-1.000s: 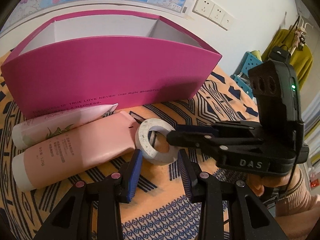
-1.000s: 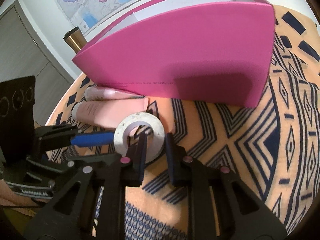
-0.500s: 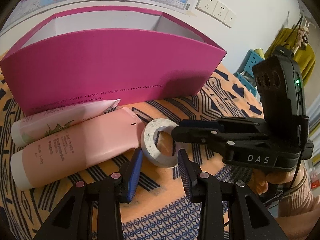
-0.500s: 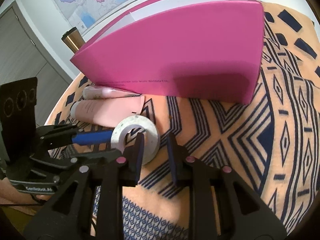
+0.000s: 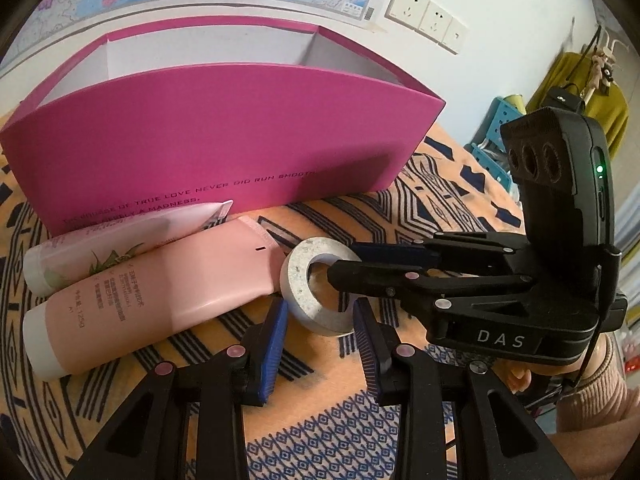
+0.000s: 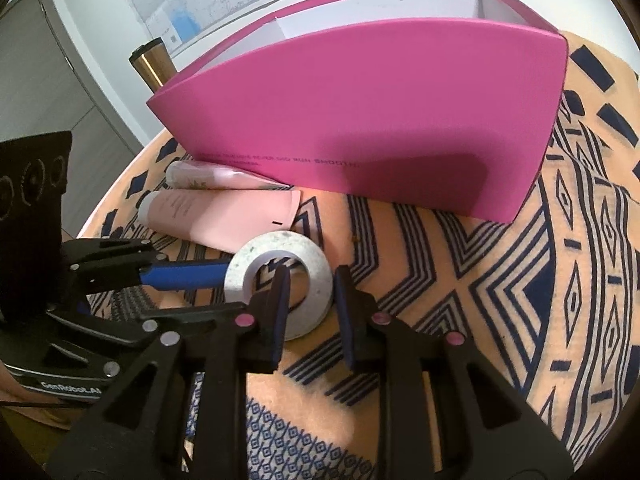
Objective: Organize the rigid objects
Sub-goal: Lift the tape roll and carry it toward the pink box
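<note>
A grey-white tape roll (image 5: 304,286) (image 6: 308,272) is tilted up off the patterned cloth. My right gripper (image 6: 309,294) straddles the roll's rim, one finger through its hole and one outside; in the left wrist view it reaches in from the right (image 5: 340,262). My left gripper (image 5: 320,320) is open, its blue pads just short of the roll on either side. Two pink tubes (image 5: 152,292) (image 6: 224,216) lie left of the roll, in front of the open magenta box (image 5: 216,148) (image 6: 380,120).
A patterned orange and navy cloth (image 6: 520,300) covers the round table. A gold and black flask (image 6: 154,62) stands behind the box. Wall sockets (image 5: 424,16) and a map are on the wall behind. A blue crate (image 5: 496,120) and hanging clothes are off to the right.
The tape roll has come up off the cloth in the right gripper, tilting more upright. The left gripper stays open close to it.
</note>
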The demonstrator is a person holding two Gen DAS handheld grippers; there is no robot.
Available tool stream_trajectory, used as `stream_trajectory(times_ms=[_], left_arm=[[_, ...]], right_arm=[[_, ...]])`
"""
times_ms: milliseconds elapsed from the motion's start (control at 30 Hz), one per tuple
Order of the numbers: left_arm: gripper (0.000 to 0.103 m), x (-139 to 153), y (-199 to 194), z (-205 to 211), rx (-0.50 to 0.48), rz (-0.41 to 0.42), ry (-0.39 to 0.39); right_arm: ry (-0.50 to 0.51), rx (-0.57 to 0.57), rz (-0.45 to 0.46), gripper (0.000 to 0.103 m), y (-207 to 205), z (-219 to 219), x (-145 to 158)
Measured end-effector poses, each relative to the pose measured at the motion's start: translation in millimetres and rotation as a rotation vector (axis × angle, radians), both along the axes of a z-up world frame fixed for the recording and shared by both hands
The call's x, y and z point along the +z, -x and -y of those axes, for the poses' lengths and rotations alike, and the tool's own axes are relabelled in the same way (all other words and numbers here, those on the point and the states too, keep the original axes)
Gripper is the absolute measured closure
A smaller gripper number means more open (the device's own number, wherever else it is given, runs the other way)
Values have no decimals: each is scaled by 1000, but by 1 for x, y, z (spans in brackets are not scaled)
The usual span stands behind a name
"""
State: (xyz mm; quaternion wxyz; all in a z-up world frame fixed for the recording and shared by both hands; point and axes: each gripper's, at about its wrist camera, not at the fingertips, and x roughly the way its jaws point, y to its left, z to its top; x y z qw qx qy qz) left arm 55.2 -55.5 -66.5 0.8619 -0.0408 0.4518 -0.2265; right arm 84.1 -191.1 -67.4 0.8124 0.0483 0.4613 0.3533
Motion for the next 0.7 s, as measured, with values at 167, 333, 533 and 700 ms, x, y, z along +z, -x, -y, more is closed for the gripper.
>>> stream_trajectory(times_ms=[167,333,533,700], left_arm=[[69,3,2,-1,-6,15,-8],[69,10,6,0,-17,36,-9],[69,17,8,0,-26,56,-10],[69,23,12,3,-35,78,-14]], right_arm=[[-11,-10,-2,77,4,4,2],[-28,-16,1,77,8,11,5],[-49,-29,19,77,14,19,11],[-58,-39,41,77,20,24,17]])
